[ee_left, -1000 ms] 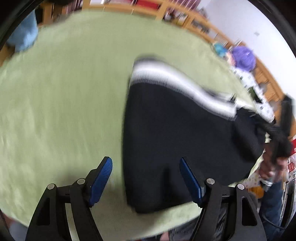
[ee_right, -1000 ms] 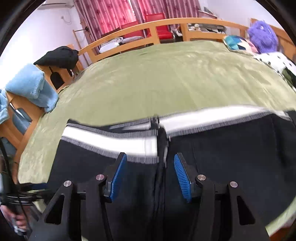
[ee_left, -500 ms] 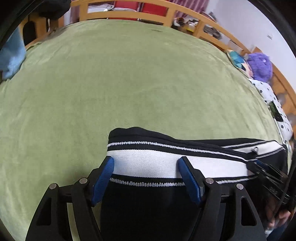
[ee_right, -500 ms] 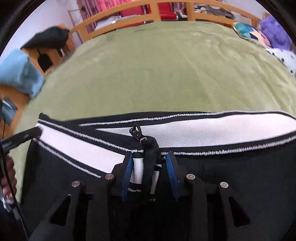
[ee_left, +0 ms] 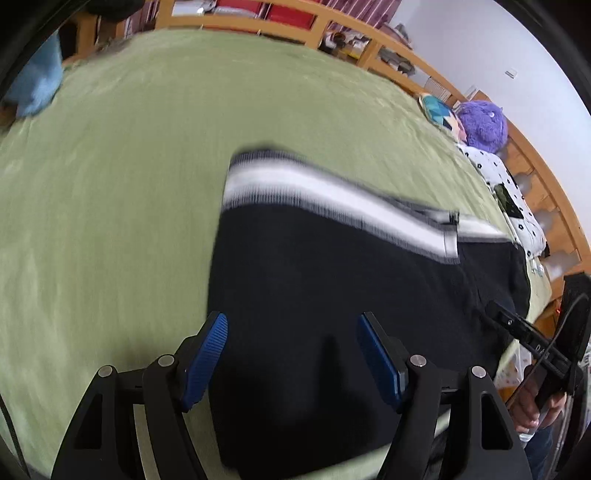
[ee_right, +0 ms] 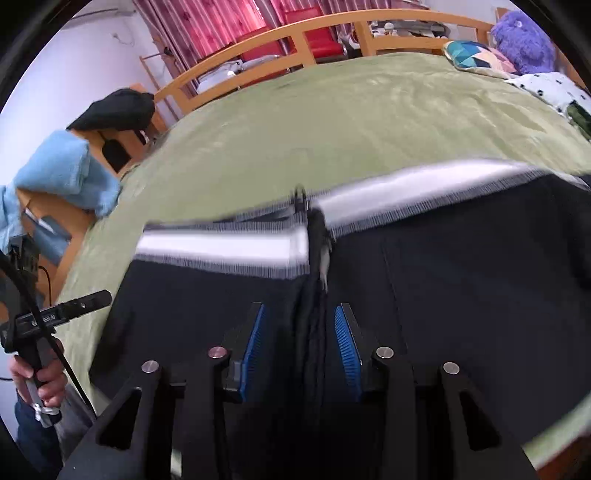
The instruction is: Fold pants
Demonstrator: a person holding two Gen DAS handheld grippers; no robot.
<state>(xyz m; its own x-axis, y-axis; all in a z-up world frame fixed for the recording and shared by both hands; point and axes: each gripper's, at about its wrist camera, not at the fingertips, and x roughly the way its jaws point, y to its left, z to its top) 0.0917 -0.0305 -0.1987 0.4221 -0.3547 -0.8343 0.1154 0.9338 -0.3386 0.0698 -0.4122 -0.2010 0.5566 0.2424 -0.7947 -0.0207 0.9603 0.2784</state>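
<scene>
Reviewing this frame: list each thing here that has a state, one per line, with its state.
pants: flat on the bed, waistband away from the cameras, fly open.
left gripper: jaws wide, pads clear of the cloth, nothing held.
right gripper: jaws partly closed astride the bunched fly seam; grip not clear.
green bedspread: spread smooth.
blue towel: draped over the wooden furniture beside the bed.

Black matt cloth pants (ee_left: pixel 332 295), white ribbed knit waistband (ee_right: pixel 221 247). Green bed cover (ee_left: pixel 129 166): soft, napped cloth. Orange-brown bed rail (ee_right: pixel 332 27): smooth wood. Blue ribbed fingers (ee_right: pixel 345 347), matt black plastic frames, shiny metal rivets.
</scene>
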